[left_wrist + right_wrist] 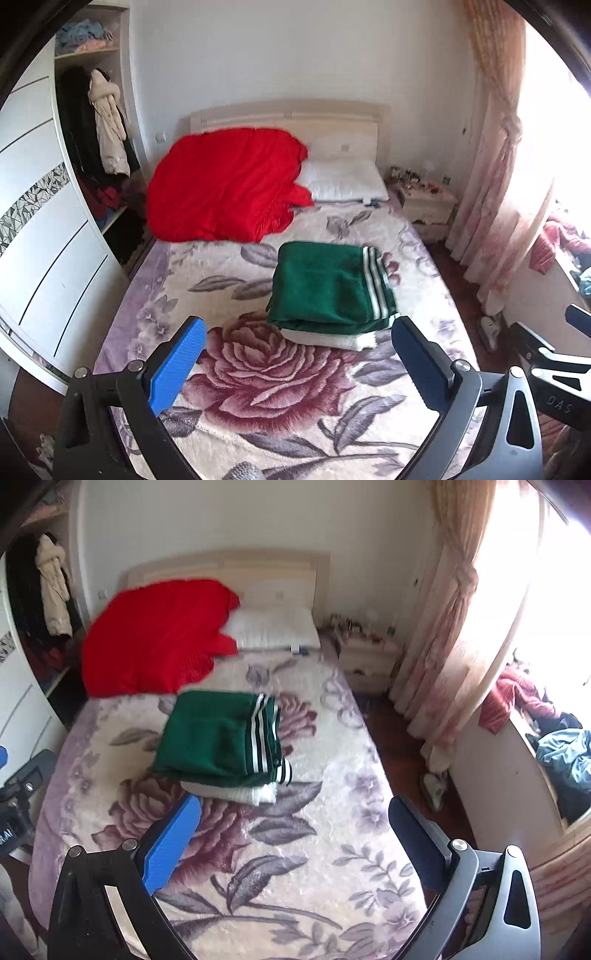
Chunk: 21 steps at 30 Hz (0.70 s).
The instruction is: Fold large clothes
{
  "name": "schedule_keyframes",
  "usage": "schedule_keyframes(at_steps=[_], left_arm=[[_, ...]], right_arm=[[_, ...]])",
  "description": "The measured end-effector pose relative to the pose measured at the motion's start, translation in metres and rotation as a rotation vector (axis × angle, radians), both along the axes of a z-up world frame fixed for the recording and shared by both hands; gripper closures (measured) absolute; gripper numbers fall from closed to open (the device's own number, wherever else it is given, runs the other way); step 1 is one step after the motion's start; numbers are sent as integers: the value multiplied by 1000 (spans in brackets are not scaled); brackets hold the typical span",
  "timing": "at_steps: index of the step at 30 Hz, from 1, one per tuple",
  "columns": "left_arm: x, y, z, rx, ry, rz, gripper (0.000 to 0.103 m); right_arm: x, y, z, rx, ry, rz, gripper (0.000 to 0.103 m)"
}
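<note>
Hanging above the near end of the bed (155, 295), the left gripper (297, 332) is standing with its blue pads spread wide and nothing between them. The right gripper (293, 814) is hovering likewise, jaws wide apart and empty, over the flowered blanket (295, 867). Beyond both, the folded green garment (325, 284) with white stripes is lying on the middle of the bed, resting on a folded white piece (332, 339) whose edge is showing beneath it. Farther back, a red quilt (221, 184) is sitting bunched against the headboard (332, 122), touching a white pillow (343, 181). Beside the bed's head, a nightstand (428, 203) is standing near the pink curtain (491, 184), and an open wardrobe (92, 147) is showing at the left.
</note>
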State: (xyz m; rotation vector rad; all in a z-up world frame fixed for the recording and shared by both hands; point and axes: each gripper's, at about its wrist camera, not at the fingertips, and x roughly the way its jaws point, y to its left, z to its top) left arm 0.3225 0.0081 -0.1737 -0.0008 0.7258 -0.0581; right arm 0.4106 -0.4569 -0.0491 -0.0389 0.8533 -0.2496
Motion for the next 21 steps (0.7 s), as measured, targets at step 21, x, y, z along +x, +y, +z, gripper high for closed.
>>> schedule_keyframes(at_steps=[21], left_arm=[[-108,7,52,-30,-72,19,0]], right_arm=[[-159,17,118,13,-155,29,0]])
